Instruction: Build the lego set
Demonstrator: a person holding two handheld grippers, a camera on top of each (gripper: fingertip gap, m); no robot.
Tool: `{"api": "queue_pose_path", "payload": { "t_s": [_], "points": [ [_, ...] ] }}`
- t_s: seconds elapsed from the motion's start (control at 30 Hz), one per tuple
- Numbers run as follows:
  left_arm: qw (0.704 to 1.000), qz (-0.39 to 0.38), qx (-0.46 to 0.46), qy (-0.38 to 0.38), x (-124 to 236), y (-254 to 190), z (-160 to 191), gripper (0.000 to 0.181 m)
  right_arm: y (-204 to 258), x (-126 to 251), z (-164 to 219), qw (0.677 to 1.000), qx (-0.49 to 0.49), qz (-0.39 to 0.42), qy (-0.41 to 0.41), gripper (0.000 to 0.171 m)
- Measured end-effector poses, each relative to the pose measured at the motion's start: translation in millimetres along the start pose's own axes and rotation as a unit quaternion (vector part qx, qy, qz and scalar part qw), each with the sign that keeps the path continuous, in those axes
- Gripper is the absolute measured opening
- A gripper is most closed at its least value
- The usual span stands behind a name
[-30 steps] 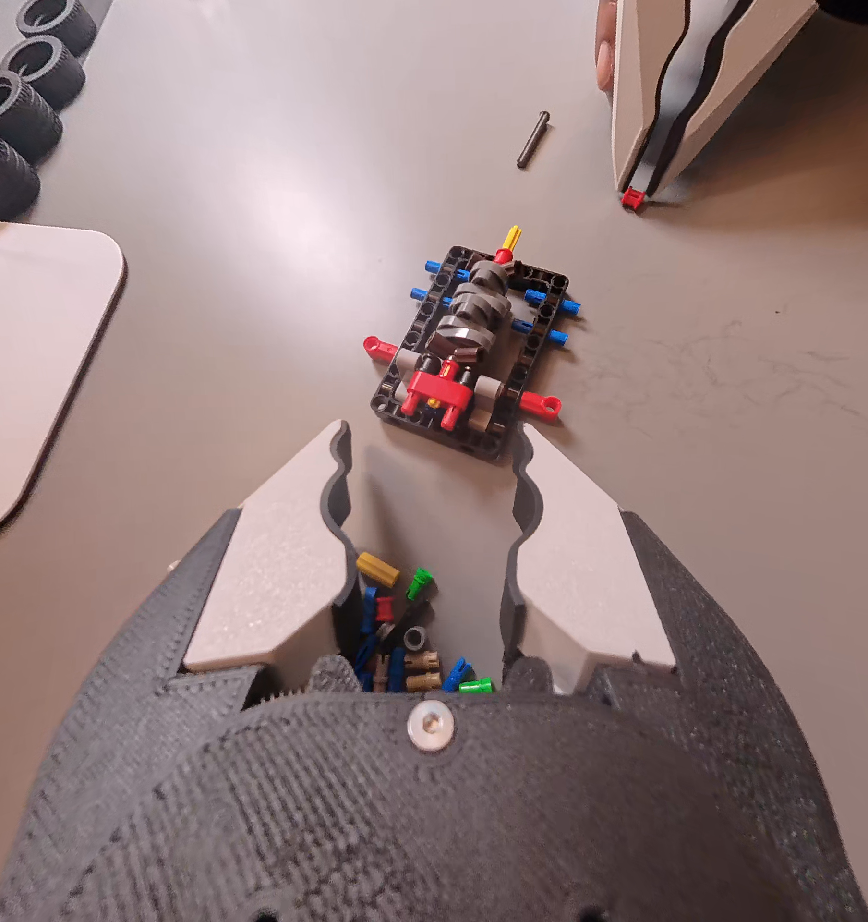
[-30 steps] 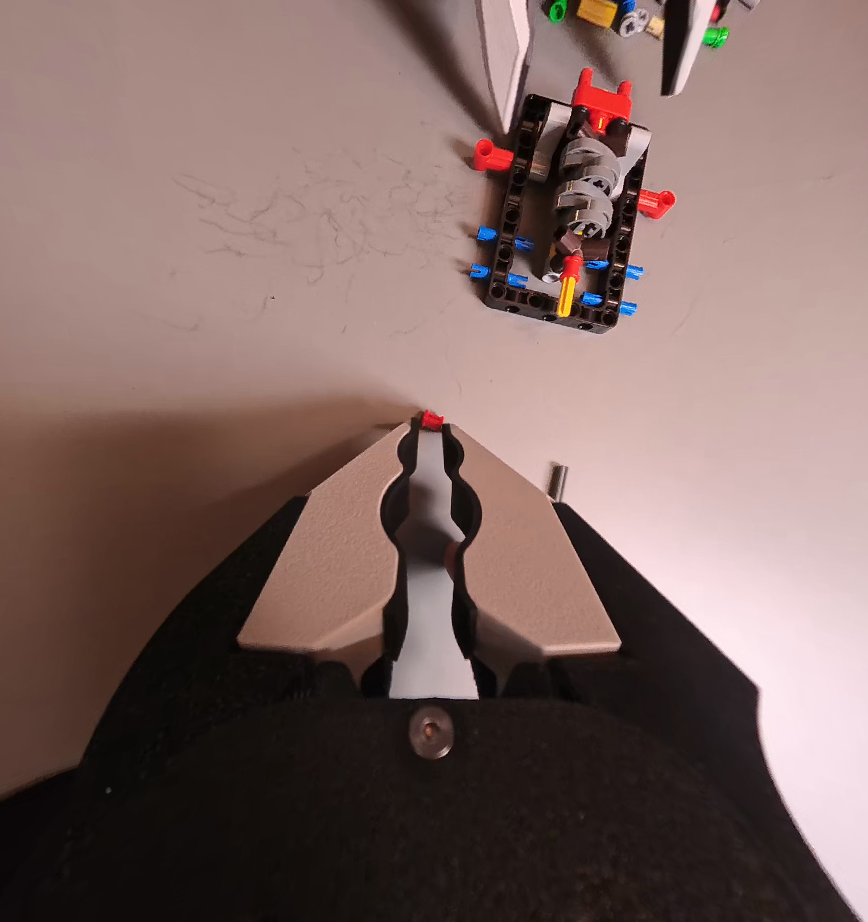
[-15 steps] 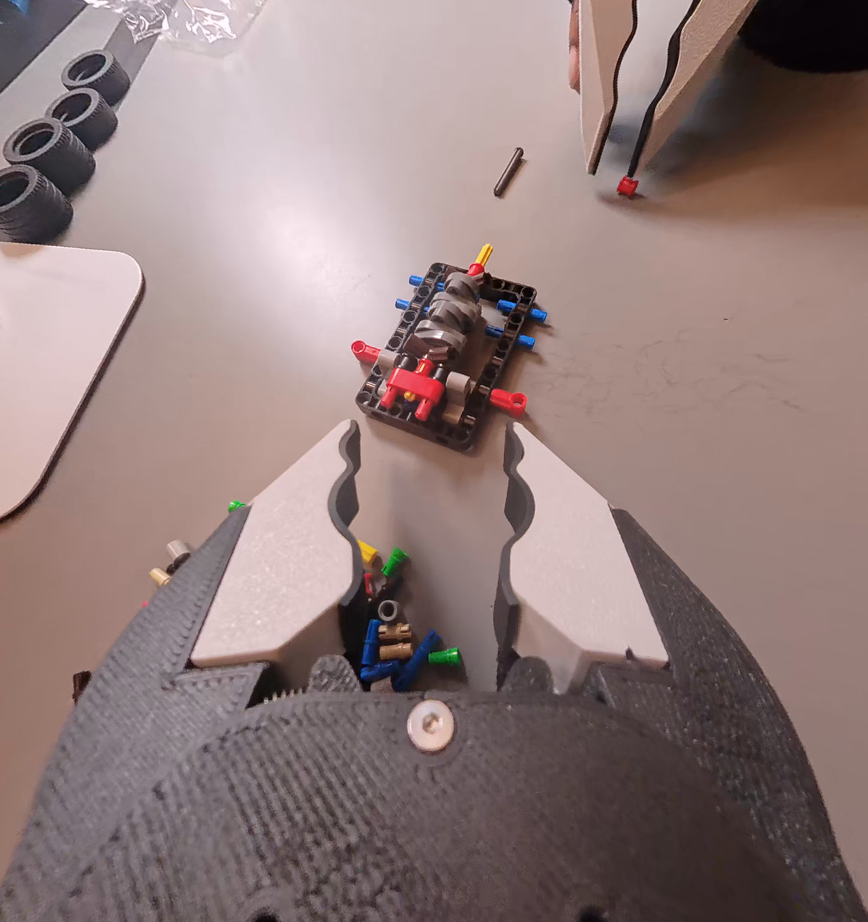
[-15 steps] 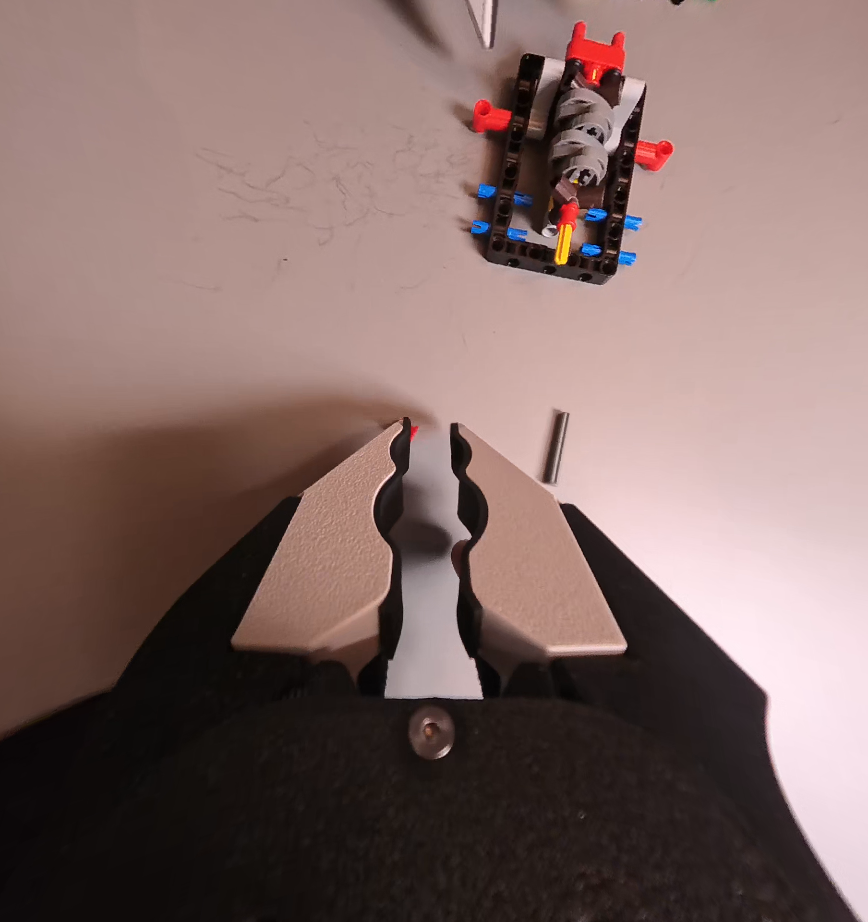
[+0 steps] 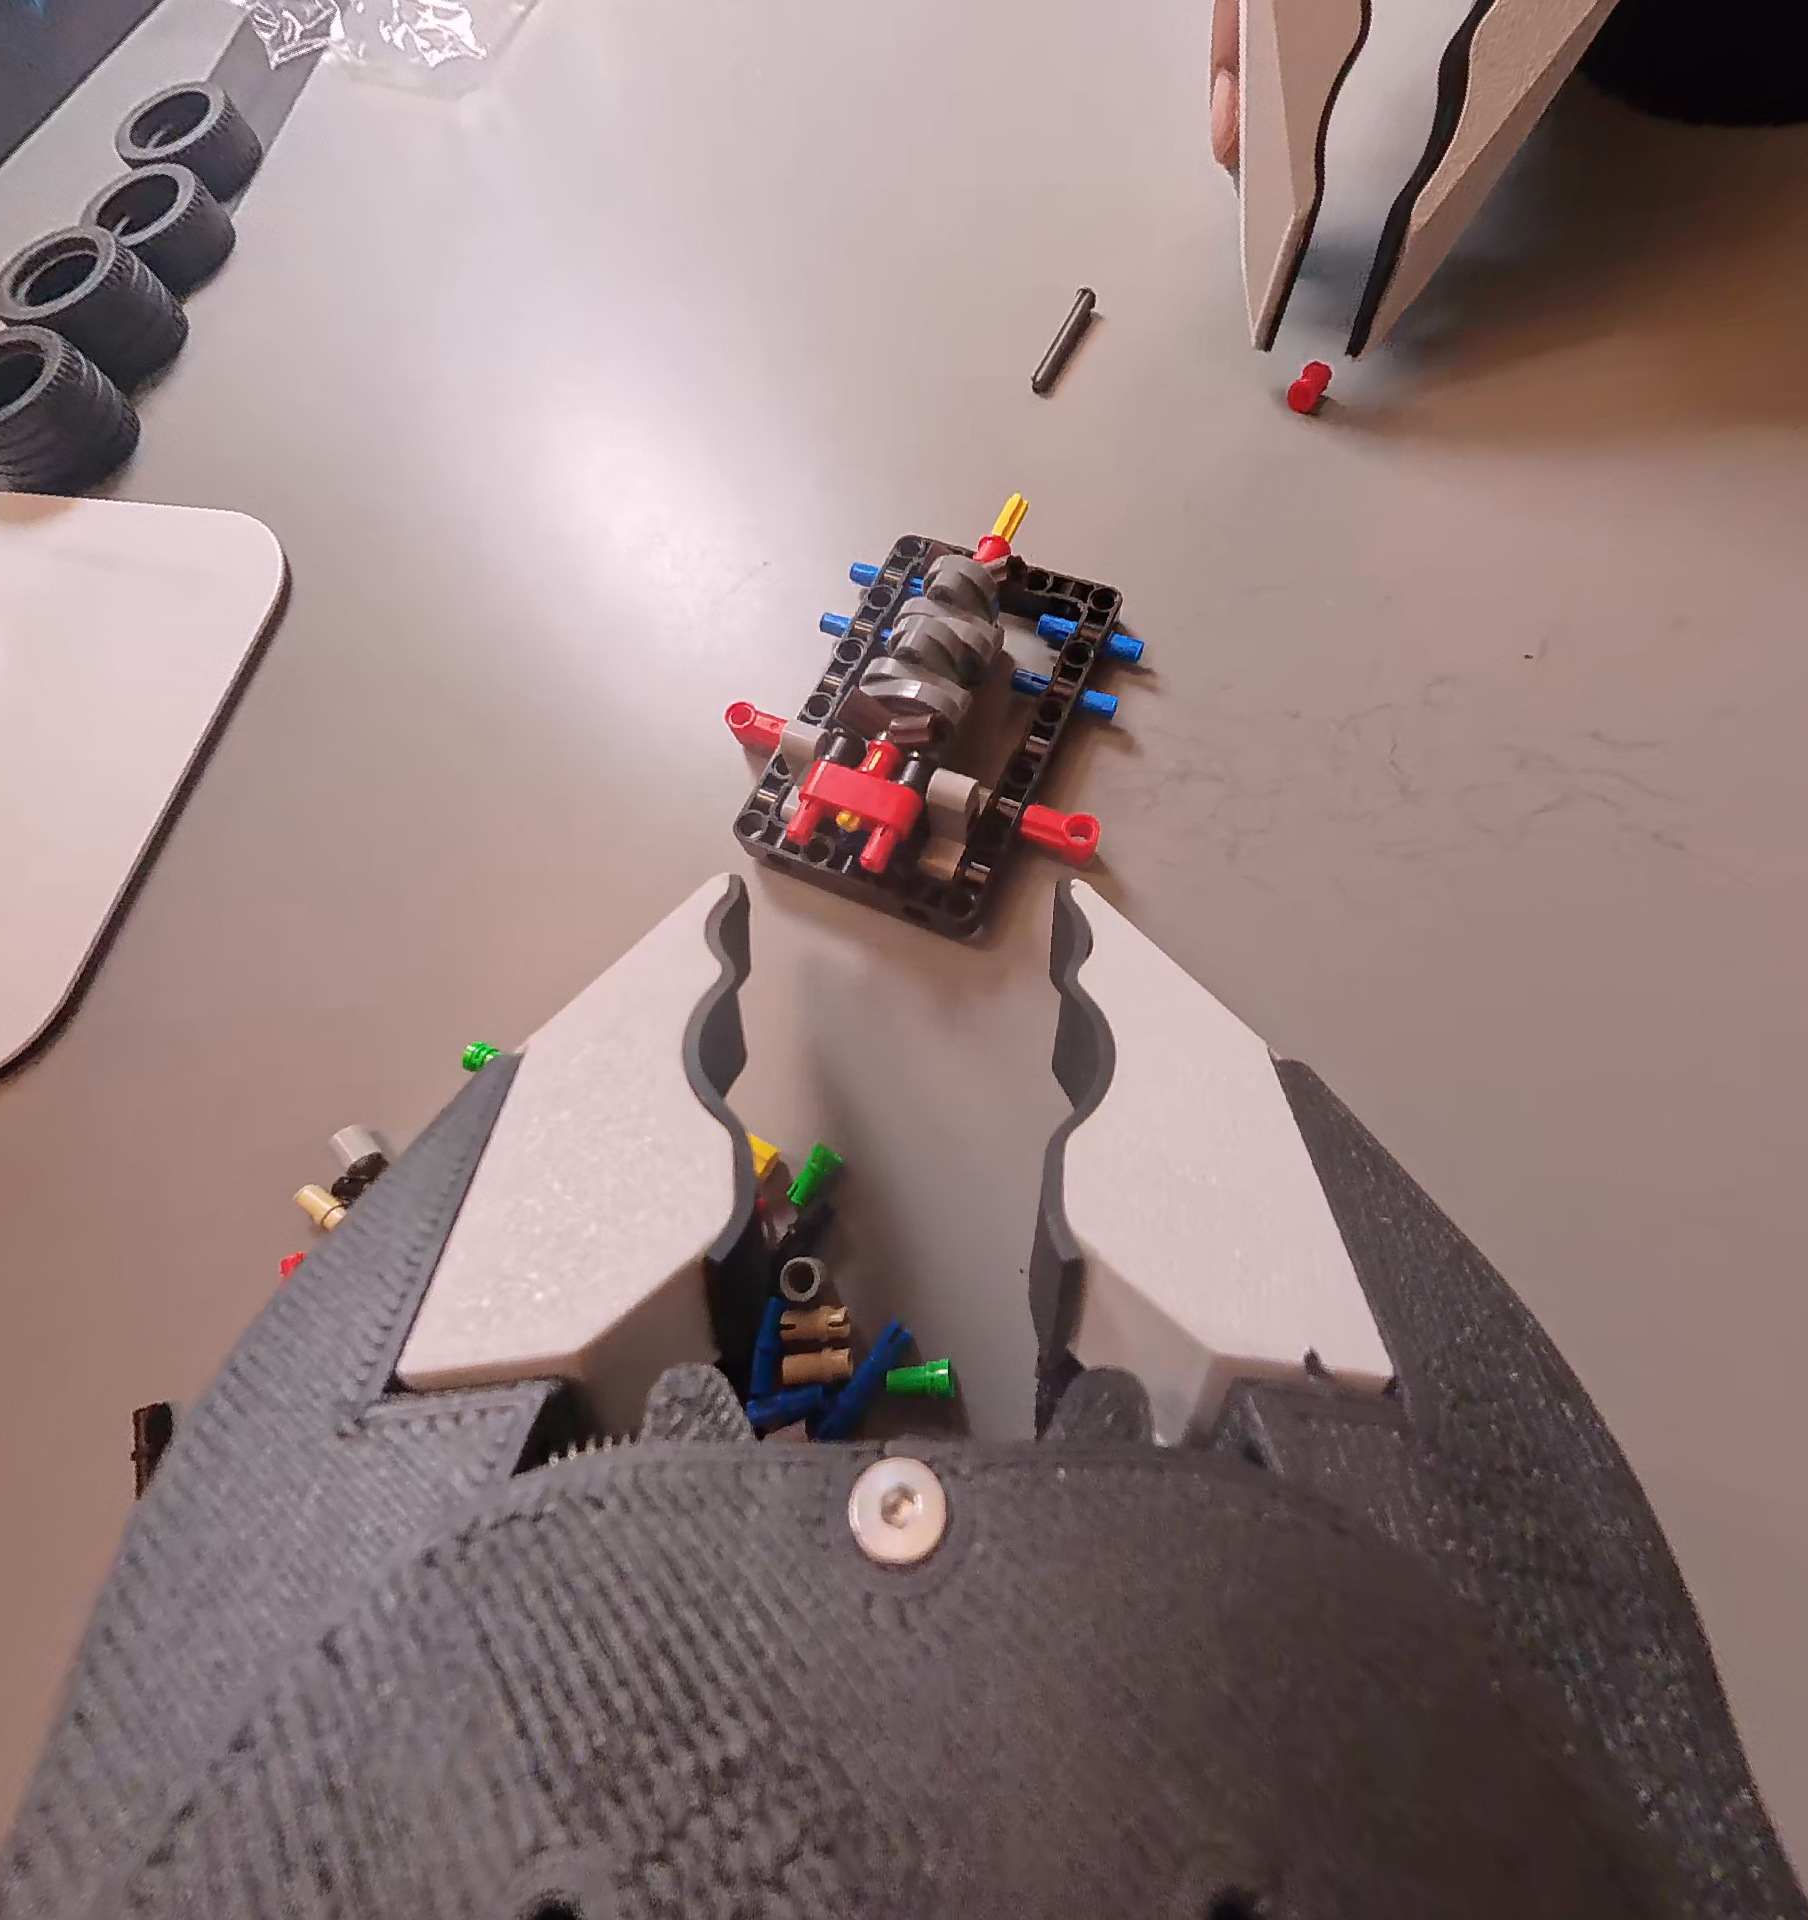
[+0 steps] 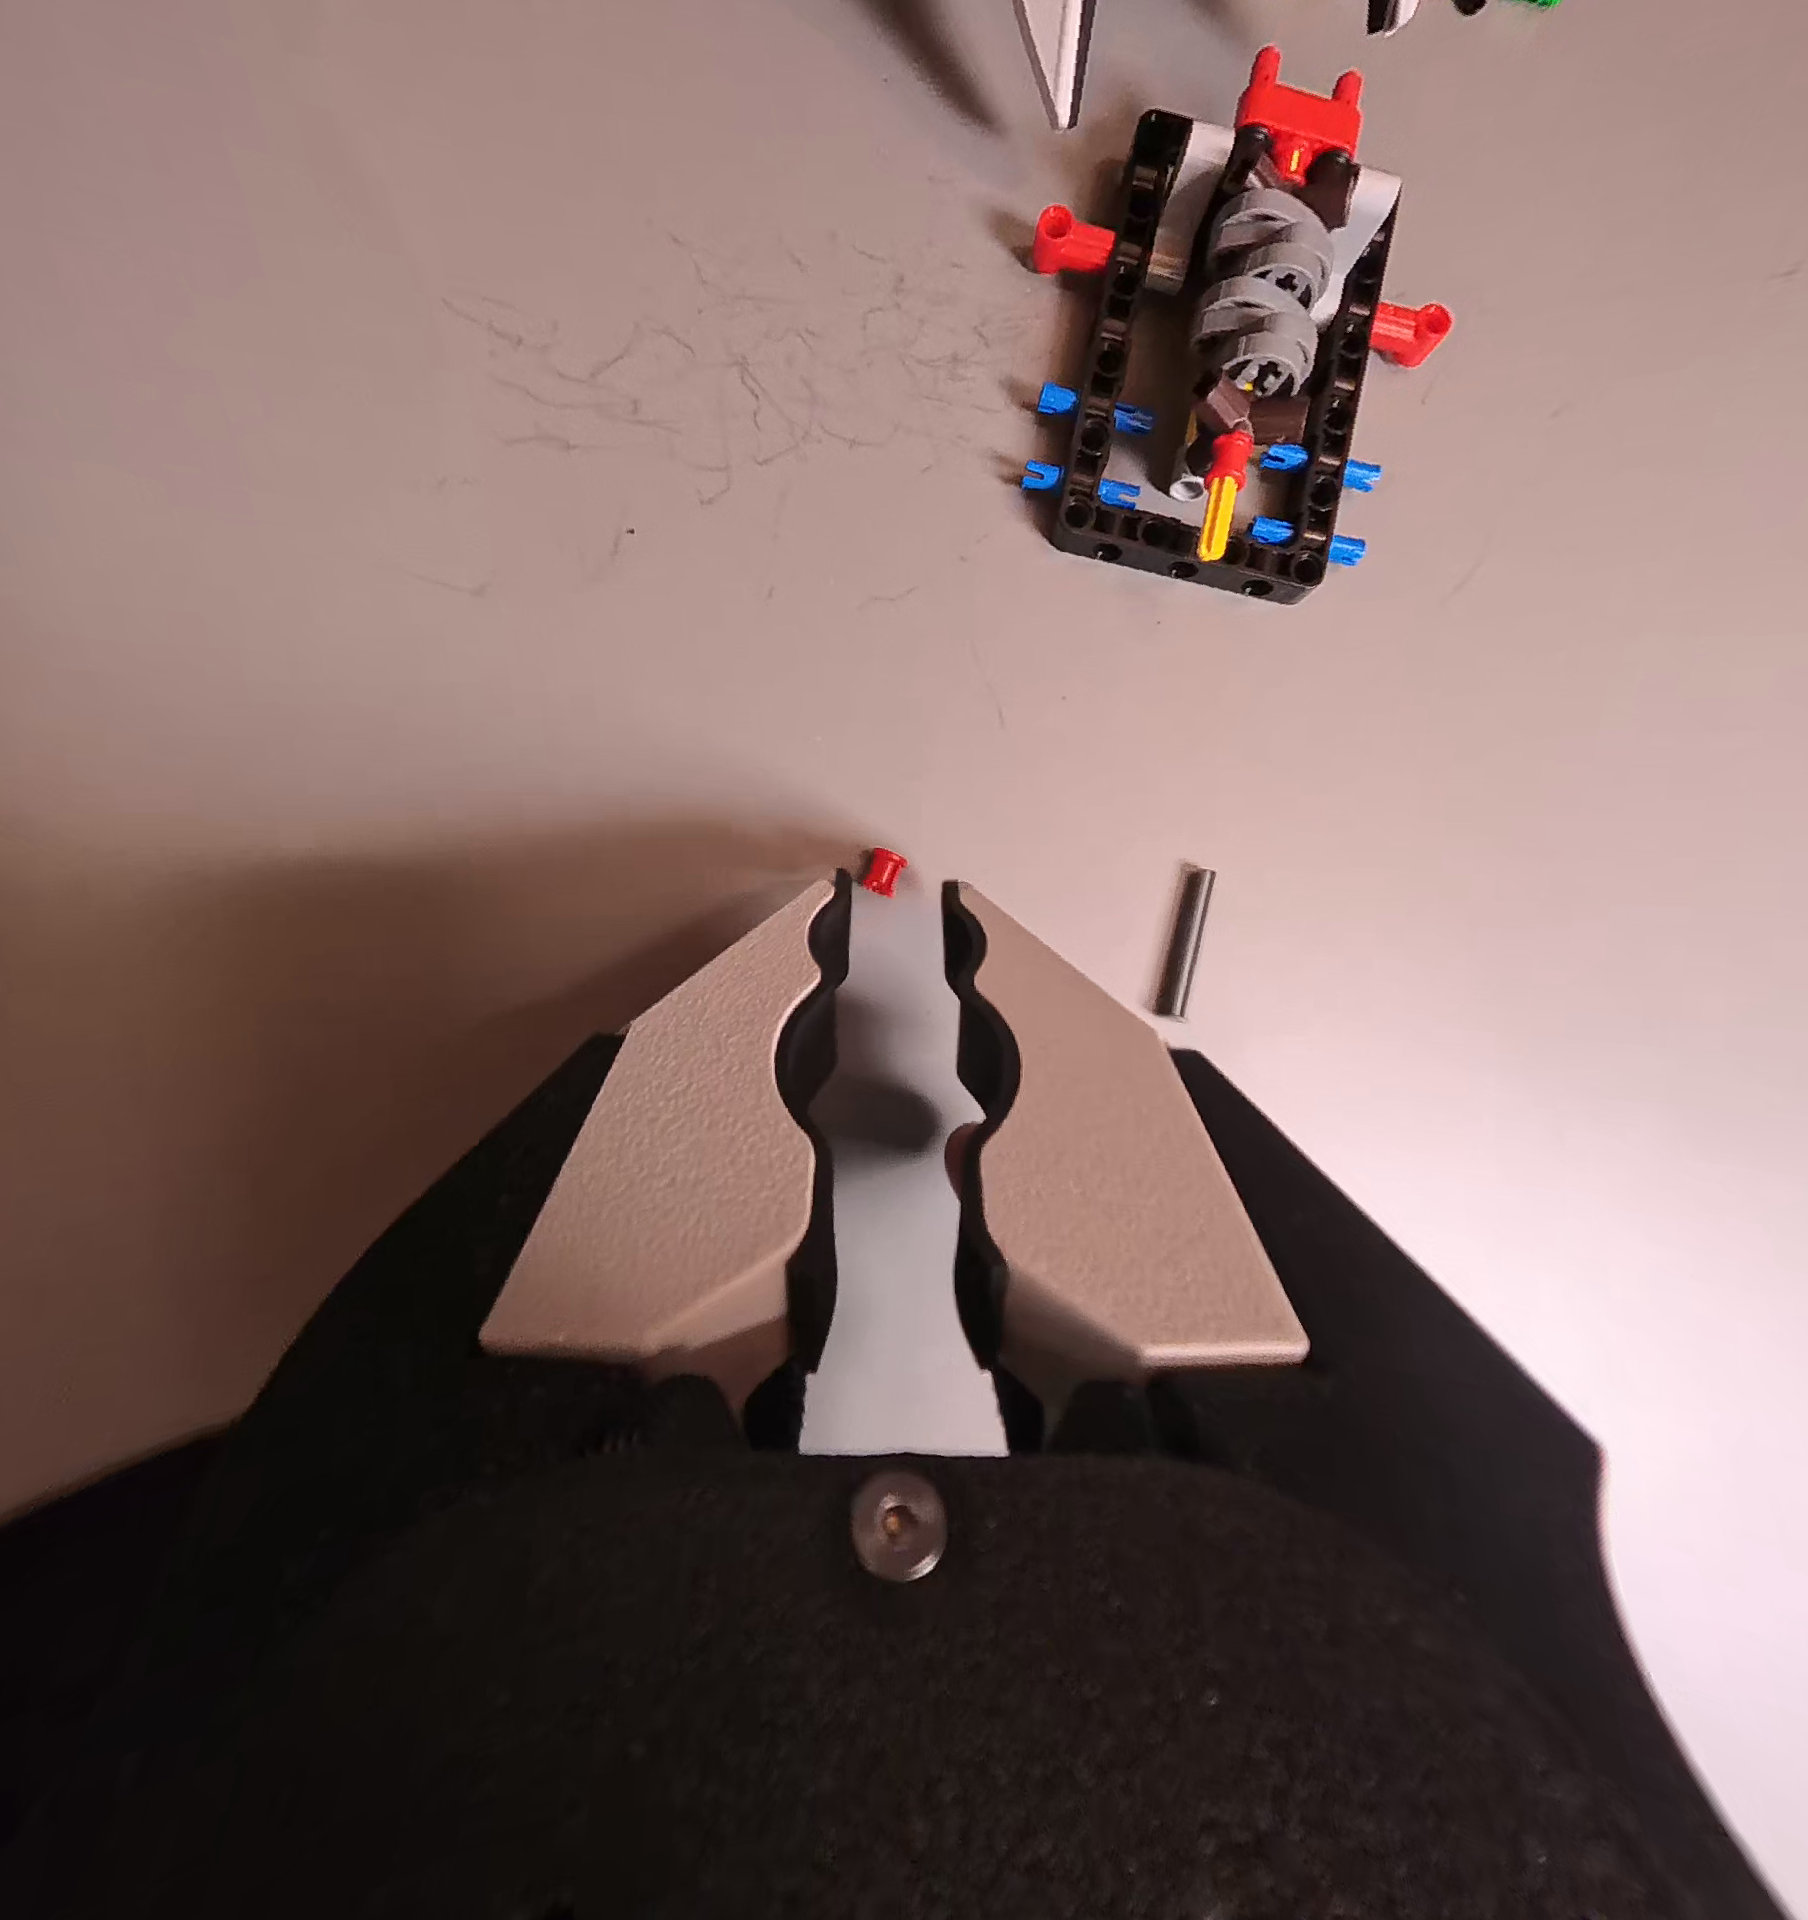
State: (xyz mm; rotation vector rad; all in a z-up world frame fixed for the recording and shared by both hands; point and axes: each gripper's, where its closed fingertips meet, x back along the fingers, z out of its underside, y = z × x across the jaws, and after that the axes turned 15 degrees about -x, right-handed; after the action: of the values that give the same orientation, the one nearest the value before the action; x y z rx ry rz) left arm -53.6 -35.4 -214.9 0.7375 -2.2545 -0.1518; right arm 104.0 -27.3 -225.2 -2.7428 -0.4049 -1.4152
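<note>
Right gripper [image 6: 895, 888] jaws slightly spread, holding nothing; left gripper [image 5: 900, 904] jaws wide. Tiny red pin [image 6: 884, 869] lies loose on the surface and could easily roll if nudged.

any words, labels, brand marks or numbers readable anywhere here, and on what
None: neither view shows any readable writing.
The black frame assembly, the small red pin and the dark axle bear no legible marks.
The tyres show only tread, too small to tell.
The white board is blank.
</note>
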Motion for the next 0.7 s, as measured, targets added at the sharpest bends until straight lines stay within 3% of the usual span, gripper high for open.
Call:
{"api": "queue_pose_path", "payload": {
  "t_s": [0.7],
  "points": [
    [1.000, -0.006, -0.002, -0.011, 2.4, 1.3, -6.3, 0.057, -2.7, -12.5, -9.7, 1.000, 0.000, 0.018, -0.004, 0.004]
  ]
}}
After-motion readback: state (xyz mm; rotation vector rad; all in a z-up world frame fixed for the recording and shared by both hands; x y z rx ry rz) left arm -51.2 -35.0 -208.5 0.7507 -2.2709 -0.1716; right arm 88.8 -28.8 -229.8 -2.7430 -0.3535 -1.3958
